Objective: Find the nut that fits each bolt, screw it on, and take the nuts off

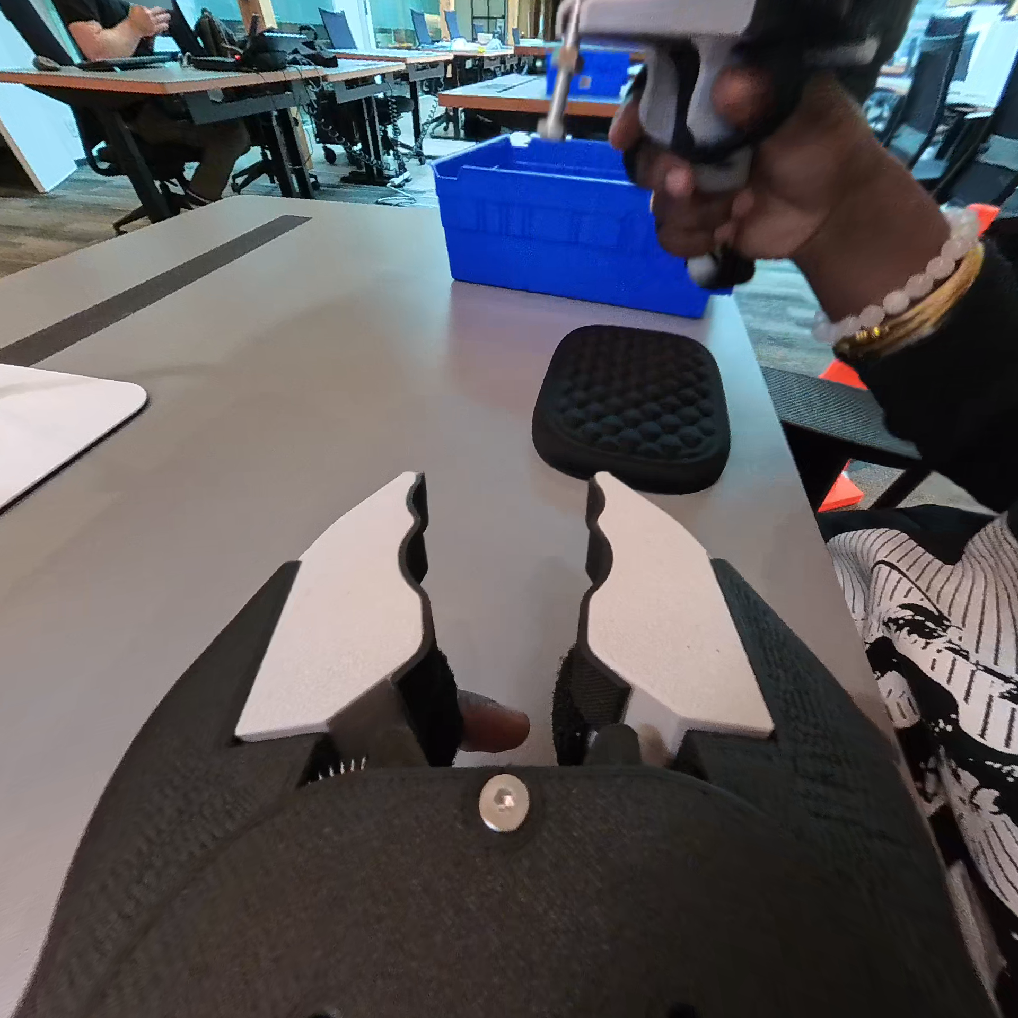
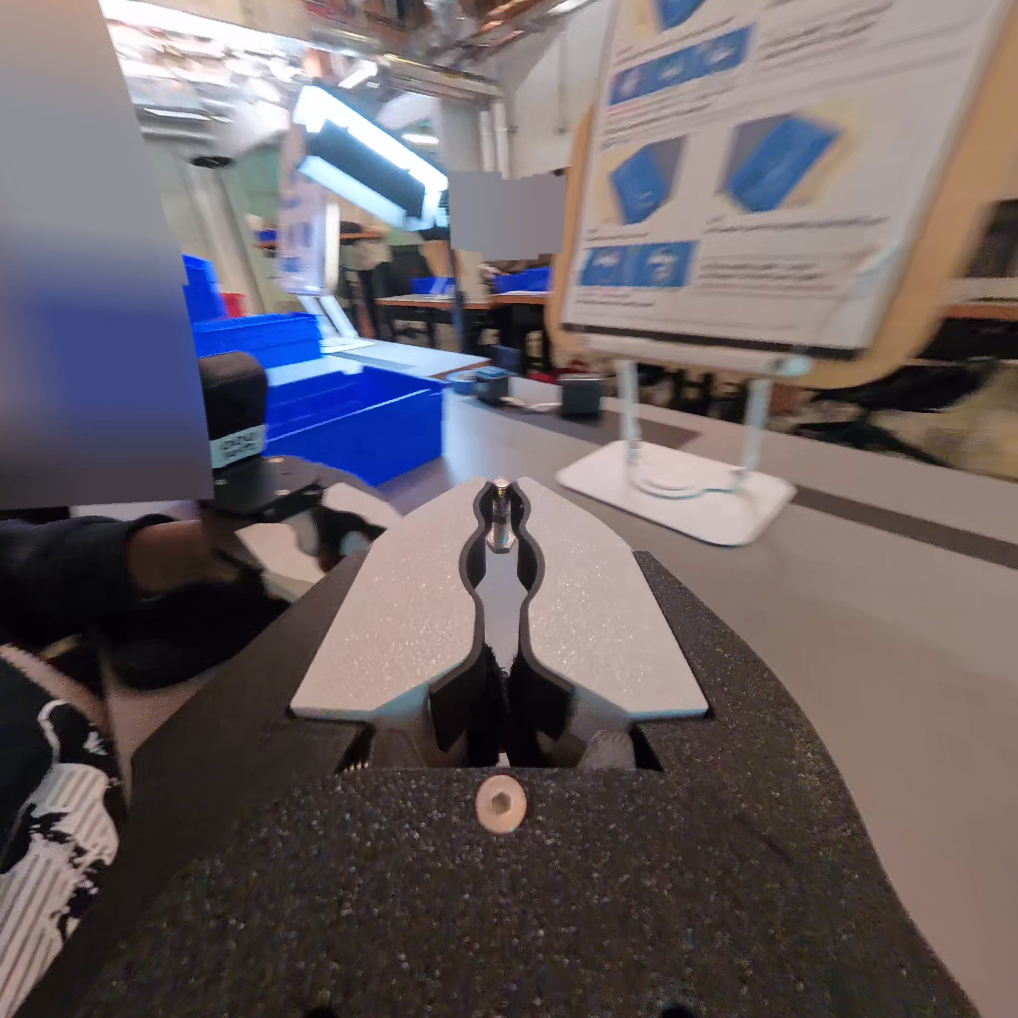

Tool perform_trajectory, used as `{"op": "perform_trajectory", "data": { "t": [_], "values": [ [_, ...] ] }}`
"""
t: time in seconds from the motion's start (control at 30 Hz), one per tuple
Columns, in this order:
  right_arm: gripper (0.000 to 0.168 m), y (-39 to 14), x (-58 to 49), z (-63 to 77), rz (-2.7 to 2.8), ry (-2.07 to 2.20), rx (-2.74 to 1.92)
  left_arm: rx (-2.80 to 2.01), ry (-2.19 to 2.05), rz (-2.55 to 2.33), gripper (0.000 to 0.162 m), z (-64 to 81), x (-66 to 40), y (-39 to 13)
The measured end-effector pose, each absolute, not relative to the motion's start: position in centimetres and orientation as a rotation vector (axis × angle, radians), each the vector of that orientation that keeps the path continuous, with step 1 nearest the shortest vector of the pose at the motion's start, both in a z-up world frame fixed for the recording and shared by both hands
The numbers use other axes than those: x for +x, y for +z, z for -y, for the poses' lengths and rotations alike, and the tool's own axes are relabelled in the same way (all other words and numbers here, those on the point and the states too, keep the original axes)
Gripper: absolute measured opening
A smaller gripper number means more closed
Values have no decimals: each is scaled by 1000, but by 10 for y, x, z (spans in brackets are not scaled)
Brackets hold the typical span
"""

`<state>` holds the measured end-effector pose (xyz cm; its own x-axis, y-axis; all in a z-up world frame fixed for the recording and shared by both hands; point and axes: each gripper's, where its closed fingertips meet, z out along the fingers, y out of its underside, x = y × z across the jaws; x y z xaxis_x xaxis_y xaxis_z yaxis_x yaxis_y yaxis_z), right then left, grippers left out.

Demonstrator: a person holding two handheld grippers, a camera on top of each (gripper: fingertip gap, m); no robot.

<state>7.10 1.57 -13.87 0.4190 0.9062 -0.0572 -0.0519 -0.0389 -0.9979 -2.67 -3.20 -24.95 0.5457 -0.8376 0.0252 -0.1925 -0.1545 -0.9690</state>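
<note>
My right gripper [image 2: 502, 486] is shut on a silver hex-head bolt [image 2: 500, 520], gripped between the fingertips with its threaded end pointing away. In the left wrist view the same gripper [image 1: 573, 22] is held by a hand at the top right, and the bolt [image 1: 562, 82] hangs above a blue bin [image 1: 551, 231]. My left gripper [image 1: 507, 485] is open and empty, low over the grey table [image 1: 308, 385]. It also shows at the left of the right wrist view [image 2: 308, 523]. No nut is visible in either view.
A black textured pad [image 1: 633, 407] lies just ahead of my left gripper, near the table's right edge. The blue bin [image 2: 358, 418] stands at the far end. An instruction sheet stands on a white-based holder [image 2: 677, 490]. A white plate corner [image 1: 55, 413] lies at the left. Tip to tip, the grippers are about 15 cm apart.
</note>
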Motion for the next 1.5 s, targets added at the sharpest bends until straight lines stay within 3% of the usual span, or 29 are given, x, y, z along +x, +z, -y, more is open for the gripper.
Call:
{"op": "perform_trajectory", "data": {
  "t": [0.2,0.4,0.57,0.83,1.2,1.5],
  "values": [
    [6,-117,223,-81,615,459,-1603,-1650,-741,-881,55,35,-27,-246],
    [6,-186,328,-150,430,289,-1891,-1661,-757,-886,55,35,-26,-249],
    [6,-245,347,-175,413,332,-2077,-1667,-764,-889,54,33,-25,-253],
    [6,-288,364,-188,412,226,-2207,-1681,-761,-884,53,31,-27,-256],
    [9,-304,371,-182,409,182,-2213,-1678,-747,-891,51,31,-27,-256],
    [21,-285,368,-180,423,137,-2182,-1670,-737,-894,51,31,-27,-255]
  ]
}}
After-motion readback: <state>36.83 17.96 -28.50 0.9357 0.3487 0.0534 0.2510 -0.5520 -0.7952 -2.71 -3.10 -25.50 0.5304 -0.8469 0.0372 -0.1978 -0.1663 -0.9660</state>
